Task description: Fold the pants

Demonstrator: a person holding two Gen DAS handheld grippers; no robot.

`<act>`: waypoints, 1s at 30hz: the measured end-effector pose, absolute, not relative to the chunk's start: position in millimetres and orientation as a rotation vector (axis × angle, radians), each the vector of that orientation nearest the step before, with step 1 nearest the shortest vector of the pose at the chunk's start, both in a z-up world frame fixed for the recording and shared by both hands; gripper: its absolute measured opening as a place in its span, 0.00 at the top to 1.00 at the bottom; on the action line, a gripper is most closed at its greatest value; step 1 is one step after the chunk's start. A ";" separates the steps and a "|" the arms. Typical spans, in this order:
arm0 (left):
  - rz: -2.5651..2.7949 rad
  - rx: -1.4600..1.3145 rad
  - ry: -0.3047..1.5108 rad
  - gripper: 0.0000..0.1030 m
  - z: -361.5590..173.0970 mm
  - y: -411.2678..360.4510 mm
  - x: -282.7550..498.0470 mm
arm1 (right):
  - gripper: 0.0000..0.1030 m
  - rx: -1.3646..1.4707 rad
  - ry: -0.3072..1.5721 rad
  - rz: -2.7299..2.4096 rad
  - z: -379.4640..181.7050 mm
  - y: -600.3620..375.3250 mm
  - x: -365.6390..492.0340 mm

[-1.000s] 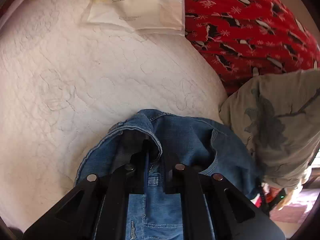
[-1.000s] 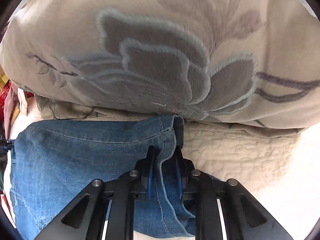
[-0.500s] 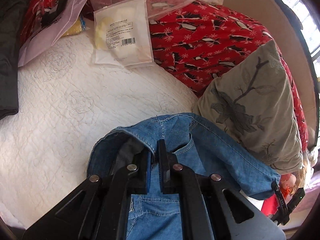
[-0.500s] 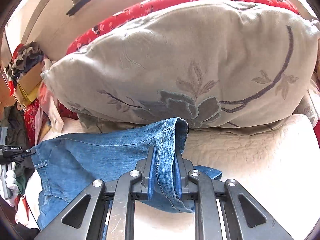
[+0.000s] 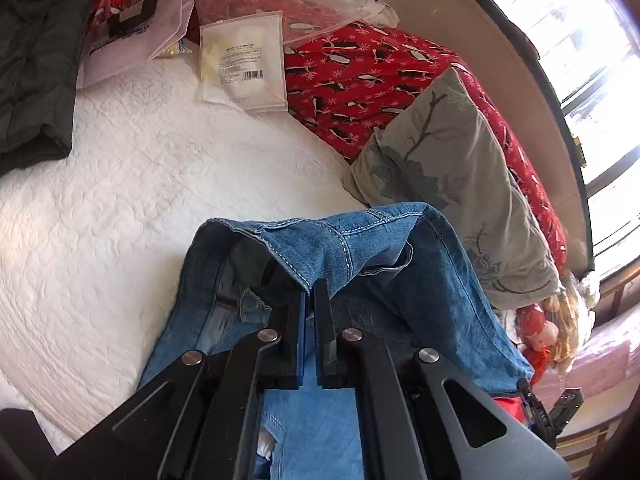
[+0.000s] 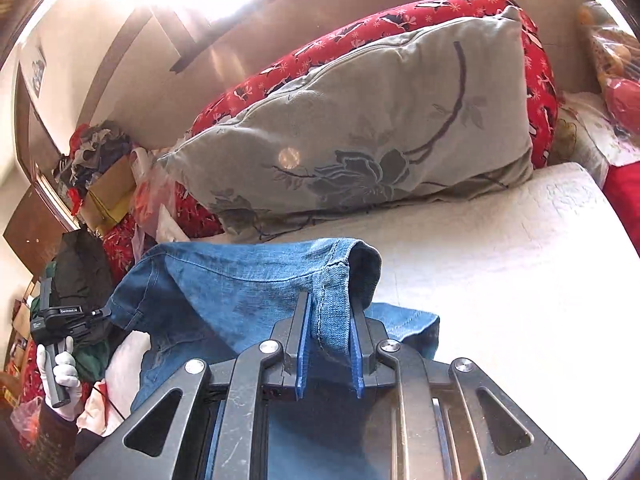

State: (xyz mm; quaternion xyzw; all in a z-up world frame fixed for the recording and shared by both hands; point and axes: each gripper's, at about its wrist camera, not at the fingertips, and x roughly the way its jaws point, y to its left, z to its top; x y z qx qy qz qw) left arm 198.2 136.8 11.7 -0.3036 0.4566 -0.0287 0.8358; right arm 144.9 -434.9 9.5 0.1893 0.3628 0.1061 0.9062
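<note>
Blue denim pants (image 5: 360, 264) hang lifted above a white quilted bed (image 5: 140, 184). My left gripper (image 5: 310, 296) is shut on the stitched waistband edge, and the cloth drapes over and below its fingers. In the right wrist view the pants (image 6: 240, 288) stretch to the left, and my right gripper (image 6: 330, 304) is shut on a seamed edge of the denim. The other gripper (image 6: 56, 316) shows at far left, held by a white-gloved hand. The lower legs of the pants are hidden under the grippers.
A grey flowered pillow (image 5: 452, 184) lies at the right on a red patterned blanket (image 5: 360, 76); it also shows in the right wrist view (image 6: 380, 128). Plastic packets (image 5: 244, 60) and a dark jacket (image 5: 32, 52) lie at the bed's far side. A window (image 5: 580, 40) is at the right.
Both grippers have risen and drawn back from the bed with the denim still held. More of the room shows now, and the pants hang higher off the quilt.
</note>
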 end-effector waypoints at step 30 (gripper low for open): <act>-0.041 -1.019 1.116 0.38 -69.3 108.5 68.9 | 0.44 1.131 1.022 0.052 -108.4 -444.4 51.2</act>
